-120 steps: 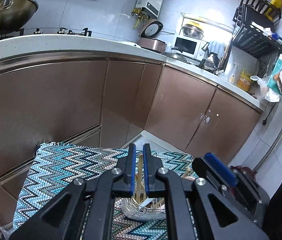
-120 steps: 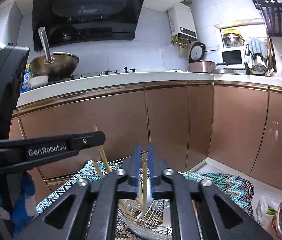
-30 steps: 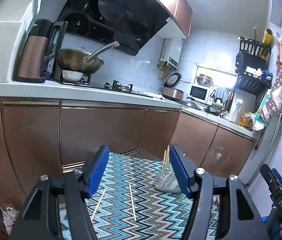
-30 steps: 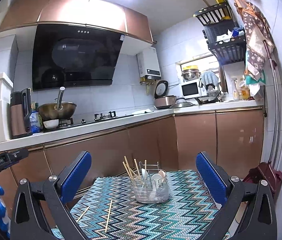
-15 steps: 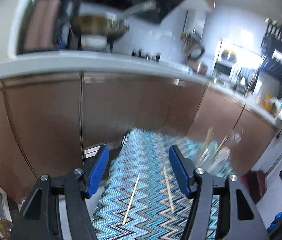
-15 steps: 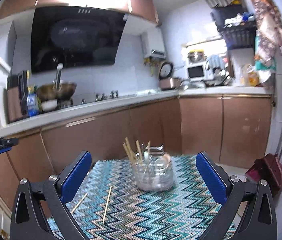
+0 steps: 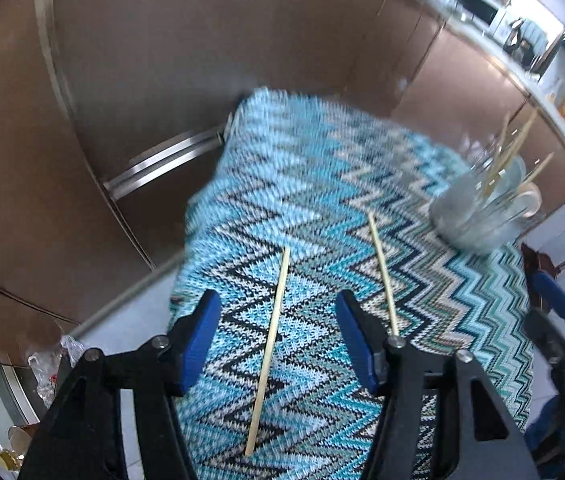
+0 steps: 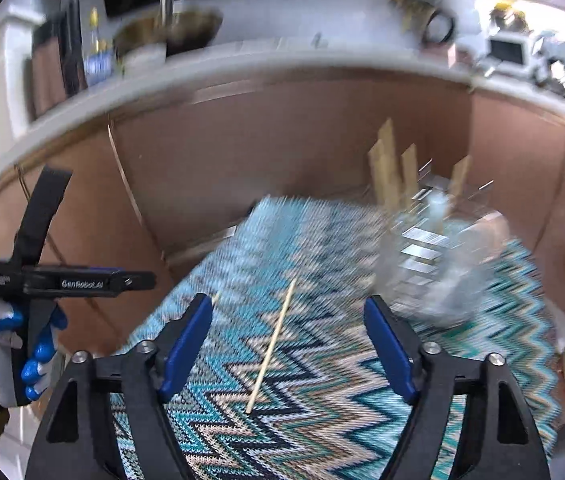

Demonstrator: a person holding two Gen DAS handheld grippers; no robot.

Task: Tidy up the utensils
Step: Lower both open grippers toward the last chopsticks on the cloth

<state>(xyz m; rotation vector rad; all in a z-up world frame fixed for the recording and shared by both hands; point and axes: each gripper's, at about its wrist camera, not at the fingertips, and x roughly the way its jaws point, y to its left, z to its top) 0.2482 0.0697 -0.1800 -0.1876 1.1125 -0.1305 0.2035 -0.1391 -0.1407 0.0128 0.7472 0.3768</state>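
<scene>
On the zigzag-cloth tabletop (image 7: 322, 184) the glass holder (image 7: 478, 216) stands at the far right, well apart from two loose chopsticks (image 7: 268, 348). The step looks like fetching them. Left tongs (image 7: 278, 344) and right tongs (image 8: 288, 354) are both wide open and empty, each straddling a stick; next comes lowering and closing on it.

Two bare wooden chopsticks (image 7: 268, 352) (image 7: 382, 268) flat on zigzag cloth, more upright in clear holder (image 7: 478, 212).

My left gripper (image 7: 278, 340) hangs with its blue-padded jaws spread wide above a blue zigzag knitted cloth (image 7: 322, 184). One pale wooden chopstick (image 7: 268, 350) lies between them, another (image 7: 381, 268) just right. A blurred clear glass holder (image 7: 478, 216) holds more chopsticks.
</scene>
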